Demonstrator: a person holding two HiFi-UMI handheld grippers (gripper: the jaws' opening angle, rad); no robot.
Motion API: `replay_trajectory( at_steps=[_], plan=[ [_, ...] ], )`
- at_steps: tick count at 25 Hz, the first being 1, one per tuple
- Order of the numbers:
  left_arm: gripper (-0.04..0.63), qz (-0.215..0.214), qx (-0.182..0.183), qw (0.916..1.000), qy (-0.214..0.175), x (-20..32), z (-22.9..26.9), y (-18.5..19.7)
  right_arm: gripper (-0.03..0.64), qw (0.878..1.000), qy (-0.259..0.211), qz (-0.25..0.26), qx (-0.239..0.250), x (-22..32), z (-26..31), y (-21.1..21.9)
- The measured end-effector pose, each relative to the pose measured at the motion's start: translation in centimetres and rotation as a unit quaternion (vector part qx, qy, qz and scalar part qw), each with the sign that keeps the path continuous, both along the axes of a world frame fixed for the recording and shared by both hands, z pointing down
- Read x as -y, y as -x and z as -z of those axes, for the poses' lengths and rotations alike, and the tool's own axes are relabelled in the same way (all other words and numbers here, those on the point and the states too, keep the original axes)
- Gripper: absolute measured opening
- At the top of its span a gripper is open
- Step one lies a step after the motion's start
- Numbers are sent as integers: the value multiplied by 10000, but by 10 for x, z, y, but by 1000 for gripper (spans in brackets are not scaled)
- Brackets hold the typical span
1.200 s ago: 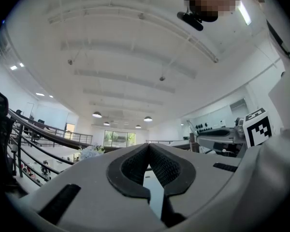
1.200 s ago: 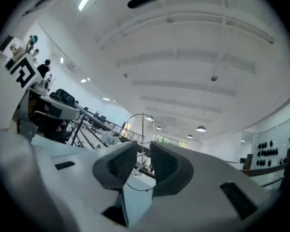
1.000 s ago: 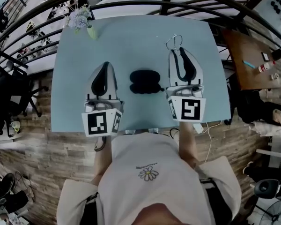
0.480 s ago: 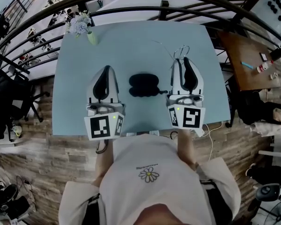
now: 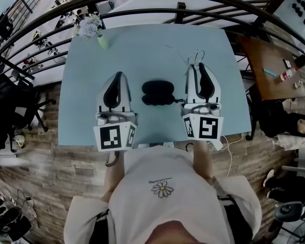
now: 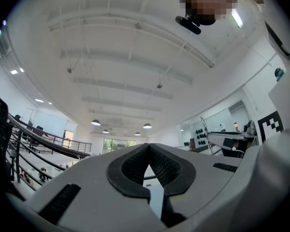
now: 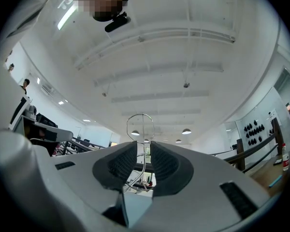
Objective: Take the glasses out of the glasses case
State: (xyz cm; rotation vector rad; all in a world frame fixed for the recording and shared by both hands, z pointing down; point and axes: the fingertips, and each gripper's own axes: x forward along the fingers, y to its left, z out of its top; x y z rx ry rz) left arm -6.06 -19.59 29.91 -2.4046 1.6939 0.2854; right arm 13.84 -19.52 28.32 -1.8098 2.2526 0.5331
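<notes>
A black glasses case [image 5: 158, 92] lies on the light blue table [image 5: 142, 44], between my two grippers. Right of the case, my right gripper [image 5: 195, 66] is shut on thin wire-framed glasses [image 5: 195, 55], which stick out past its tips above the table. In the right gripper view the wire frame [image 7: 140, 114] runs up between the pads of that gripper [image 7: 144, 151], one lens loop showing above them. My left gripper [image 5: 118, 75] hangs left of the case, shut with nothing in it. Its tips [image 6: 148, 146] meet in the left gripper view.
A small vase of pale flowers [image 5: 94, 29] stands at the table's far left corner. Curved dark railings run behind the table. A wooden table [image 5: 274, 70] with small items is to the right. A white cable [image 5: 229, 139] hangs off the near right edge.
My right gripper has drawn a little toward the table's near edge with the glasses still in it. The left gripper and the case have stayed put.
</notes>
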Motion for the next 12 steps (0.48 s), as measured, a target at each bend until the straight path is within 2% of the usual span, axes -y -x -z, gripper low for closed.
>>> replay_trajectory(
  at_steps=[12],
  plan=[
    [17,48,2,10000,-25,0,5,4,81,10000,16,35,13,-1,3,-1]
  ],
)
